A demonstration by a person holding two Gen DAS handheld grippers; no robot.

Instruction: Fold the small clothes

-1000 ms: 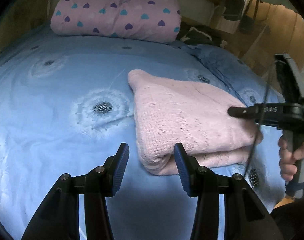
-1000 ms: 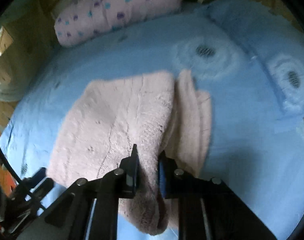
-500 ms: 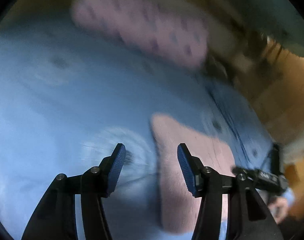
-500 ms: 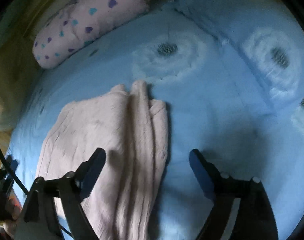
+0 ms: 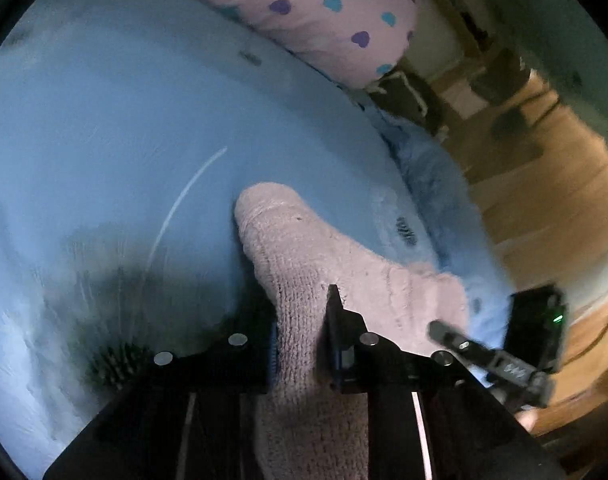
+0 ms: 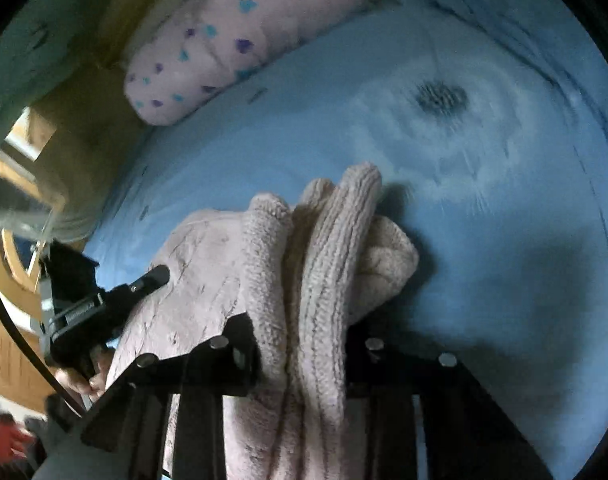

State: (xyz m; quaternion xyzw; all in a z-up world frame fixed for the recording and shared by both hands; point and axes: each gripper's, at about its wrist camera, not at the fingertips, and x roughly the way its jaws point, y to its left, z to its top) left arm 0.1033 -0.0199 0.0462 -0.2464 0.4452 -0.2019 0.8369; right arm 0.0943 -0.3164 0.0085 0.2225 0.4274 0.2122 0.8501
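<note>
We grip the folded sweater [image 5: 304, 264] on the bed [image 5: 103, 120]; both jaws have just squeezed it. More folding may remain.

From my remote station I count one pink knitted garment [image 5: 304, 264], folded into several layers, on one blue dandelion-print bedsheet [image 5: 103, 120]. One pink pillow with heart print [image 6: 223, 40] lies at the head of the bed. Two grippers are in play, the left gripper [image 5: 301, 344] and the right gripper [image 6: 301, 356].
</note>
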